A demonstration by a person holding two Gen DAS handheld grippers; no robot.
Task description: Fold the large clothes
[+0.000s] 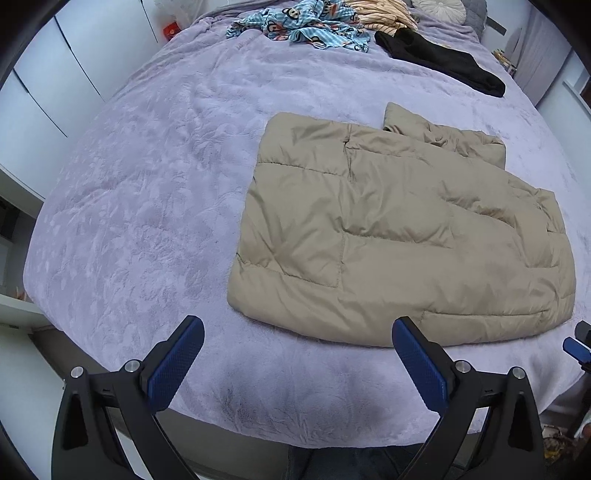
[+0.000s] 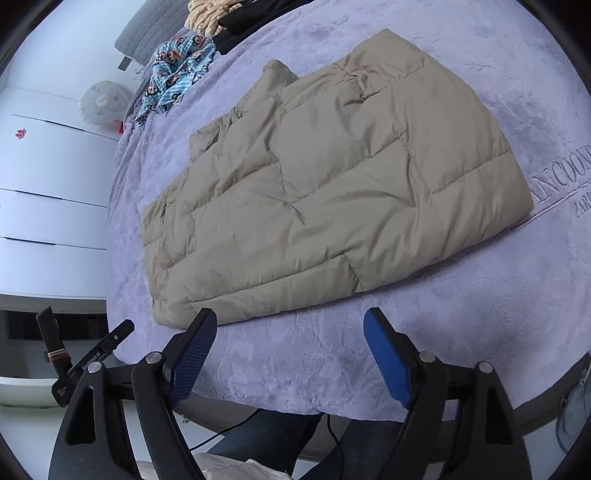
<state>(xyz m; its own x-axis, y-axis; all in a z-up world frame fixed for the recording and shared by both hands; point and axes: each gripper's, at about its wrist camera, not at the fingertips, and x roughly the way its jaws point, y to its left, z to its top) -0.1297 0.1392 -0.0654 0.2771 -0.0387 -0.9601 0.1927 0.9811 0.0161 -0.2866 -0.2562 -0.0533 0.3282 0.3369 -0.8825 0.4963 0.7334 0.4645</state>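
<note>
Step in hand, as judged: release after a fold. The khaki quilted jacket (image 1: 399, 236) lies folded into a flat rectangle on the lilac bedspread (image 1: 147, 184), just ahead of both tongs and touching neither.

Left gripper (image 1: 297, 332): jaws wide apart, nothing between them. The jacket's near edge sits just ahead and toward its right finger.

Right gripper (image 2: 291, 325): jaws apart, nothing between them. The jacket's near hem sits just ahead of its left finger.

Next move, as judged: either 1 further fold, which calls for both tongs on one edge, or a reach to the next garment. Well beyond the jacket lie a blue cartoon-print garment (image 1: 306, 26), a black garment (image 1: 443, 62) and a cream striped garment (image 1: 380, 14).

Containers: none visible in either view.
</note>
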